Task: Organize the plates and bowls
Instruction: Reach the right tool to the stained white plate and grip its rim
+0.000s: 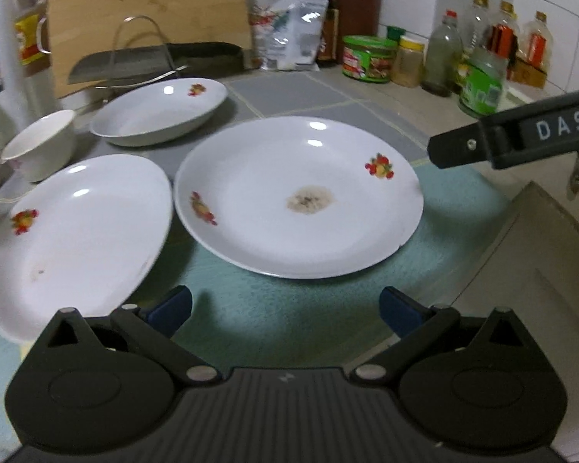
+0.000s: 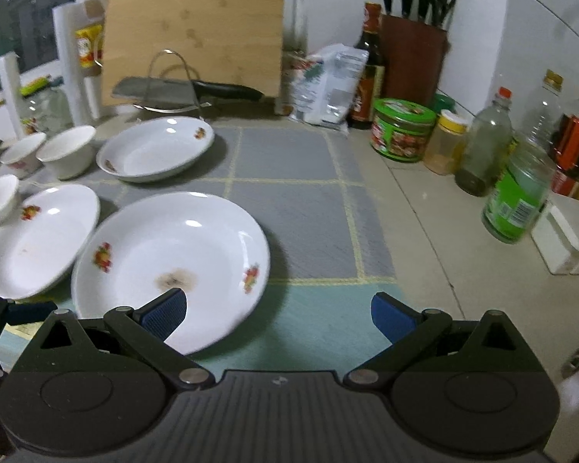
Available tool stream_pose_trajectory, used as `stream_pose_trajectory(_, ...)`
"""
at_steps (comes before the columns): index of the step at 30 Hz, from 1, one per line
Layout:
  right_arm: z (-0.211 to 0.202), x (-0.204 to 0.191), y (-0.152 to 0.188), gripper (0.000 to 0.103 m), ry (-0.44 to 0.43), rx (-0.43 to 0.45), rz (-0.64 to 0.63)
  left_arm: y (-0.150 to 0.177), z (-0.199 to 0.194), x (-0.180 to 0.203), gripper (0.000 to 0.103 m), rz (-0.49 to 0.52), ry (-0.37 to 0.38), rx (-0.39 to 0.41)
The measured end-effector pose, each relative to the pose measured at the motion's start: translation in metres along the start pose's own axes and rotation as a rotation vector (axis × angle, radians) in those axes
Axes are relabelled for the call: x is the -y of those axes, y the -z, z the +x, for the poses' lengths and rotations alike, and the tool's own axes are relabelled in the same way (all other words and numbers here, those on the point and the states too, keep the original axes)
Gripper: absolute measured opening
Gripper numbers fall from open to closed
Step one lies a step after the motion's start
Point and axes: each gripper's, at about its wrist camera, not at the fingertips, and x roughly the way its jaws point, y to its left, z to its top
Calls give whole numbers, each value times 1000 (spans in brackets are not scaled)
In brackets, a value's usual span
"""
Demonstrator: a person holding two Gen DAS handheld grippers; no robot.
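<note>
Right wrist view: the stained plate [image 2: 170, 266] sits on the desk [image 2: 413, 231] right under the empty, wide-open right claw [image 2: 278, 314], nearer than the left claw [image 1: 285, 310], also open.

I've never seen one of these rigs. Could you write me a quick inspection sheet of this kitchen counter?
Surface: pale counter under a grey and teal grid mat.
Job's things: three white floral plates, nearest with a brown stain, left one, far one; three small white bowls, one.
Clutter: bamboo cutting board, cleaver on wire rack, knife block, green tub, bottles.
Grippers: left gripper open, empty; right gripper open, empty, over nearest plate's edge.
Cables: nothing seen.
Surroundings: white tiled wall.
</note>
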Motion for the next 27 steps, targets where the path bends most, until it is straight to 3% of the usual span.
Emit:
stream_pose_trajectory(6,5,-2,4,103,31,-16,23,-1,12,-1,102,18,36,6)
stream_pose_trajectory(12,20,-1,-7,103,-21,-17,-12,-7,18,6,103,40,21,4)
stream_pose_trajectory(20,78,3,-35,103,-202,-72,-156,-4,18,8,103,-12,-24,52)
stream_pose_trajectory(27,126,4,-46,103,-337,-224,-247,-3,19,12,103,-46,-60,76)
